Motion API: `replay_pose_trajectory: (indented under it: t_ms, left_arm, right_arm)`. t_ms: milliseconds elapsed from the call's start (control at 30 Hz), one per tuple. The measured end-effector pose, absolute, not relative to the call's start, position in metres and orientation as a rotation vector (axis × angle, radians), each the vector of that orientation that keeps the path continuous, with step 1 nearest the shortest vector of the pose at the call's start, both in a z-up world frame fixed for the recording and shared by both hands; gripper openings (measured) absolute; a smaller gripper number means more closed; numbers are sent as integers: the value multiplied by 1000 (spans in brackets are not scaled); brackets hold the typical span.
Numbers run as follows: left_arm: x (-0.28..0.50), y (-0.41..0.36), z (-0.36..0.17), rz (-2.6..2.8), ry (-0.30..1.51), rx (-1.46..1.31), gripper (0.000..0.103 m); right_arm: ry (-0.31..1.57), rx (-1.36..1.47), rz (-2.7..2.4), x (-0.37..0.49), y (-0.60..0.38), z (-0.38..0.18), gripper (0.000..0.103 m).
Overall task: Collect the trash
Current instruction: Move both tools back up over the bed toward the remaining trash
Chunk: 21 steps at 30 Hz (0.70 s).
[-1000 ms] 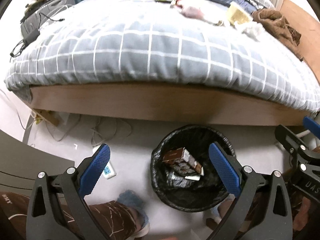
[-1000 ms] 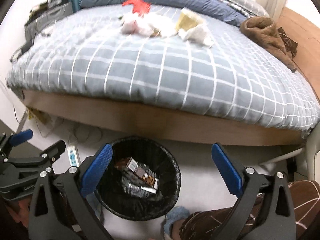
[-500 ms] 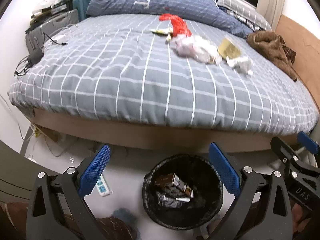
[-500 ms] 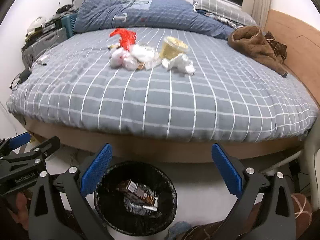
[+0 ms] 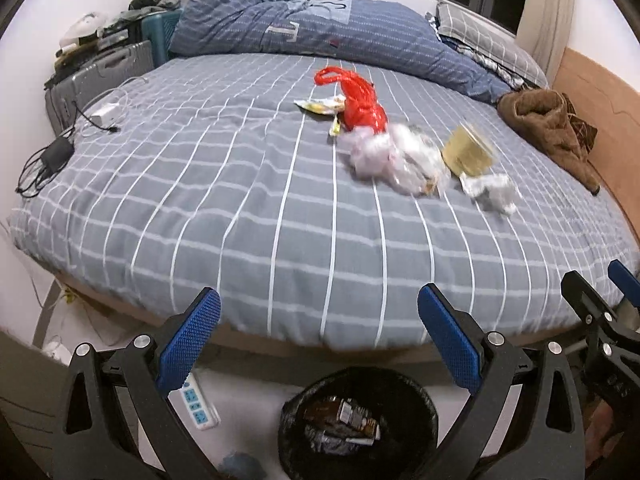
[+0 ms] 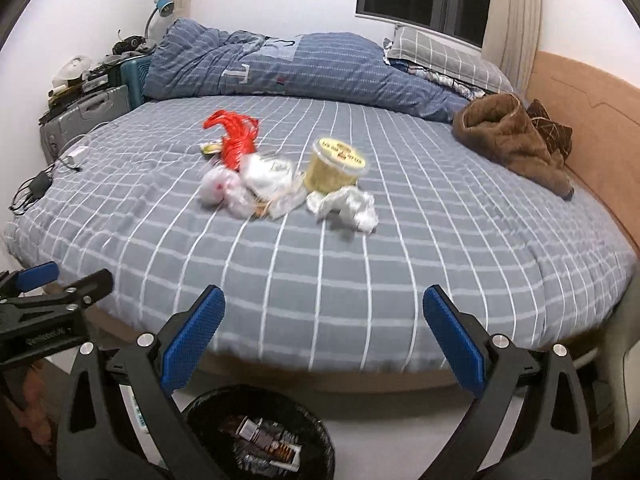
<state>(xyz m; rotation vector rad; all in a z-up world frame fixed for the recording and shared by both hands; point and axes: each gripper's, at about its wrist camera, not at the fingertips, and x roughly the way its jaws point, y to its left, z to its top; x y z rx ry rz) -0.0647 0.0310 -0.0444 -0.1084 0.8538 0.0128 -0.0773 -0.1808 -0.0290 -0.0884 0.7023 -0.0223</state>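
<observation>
Red plastic marks the far end of the trash heap: a crumpled red bag (image 6: 236, 136) lies on the grey checked bedspread (image 6: 360, 264), with a small yellowish wrapper (image 5: 320, 105) just beside it on the left. Nearer than the bag, and touching one another, sit a pinkish-white wad of plastic (image 6: 218, 188) and a clear crumpled bag (image 6: 268, 176). To their right stands a round yellow tub (image 6: 334, 166) with a printed lid, tilted slightly, and a crumpled white tissue (image 6: 348, 206) lies against its near side. All of this sits around the middle of the bed, well apart from both tools. On the floor at the near edge of the bed stands a black-lined bin (image 5: 356, 420) already holding a brown printed carton (image 5: 352, 416) and some wrappers. The left gripper (image 5: 318, 344) hangs above the bin with its blue-padded fingers (image 5: 188, 344) spread wide and nothing between them; the right gripper (image 6: 322, 344) is likewise spread wide and empty, just to its right. Farther out, a brown garment (image 6: 516, 140) is heaped at the right edge of the bed by the wooden headboard (image 6: 592, 120), a blue quilt (image 6: 288, 68) is bunched along the far side, chargers and cables (image 5: 60, 148) lie on the left edge, and a white power strip (image 5: 196, 400) rests on the floor left of the bin.
</observation>
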Motion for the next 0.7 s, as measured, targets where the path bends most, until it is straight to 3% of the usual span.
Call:
replay_pose_trajectory:
  t_ms: [700]
  left_arm:
    - [53, -10, -61, -38, 867, -20, 97]
  right_arm:
    - [788, -117, -18, 42, -209, -50, 92]
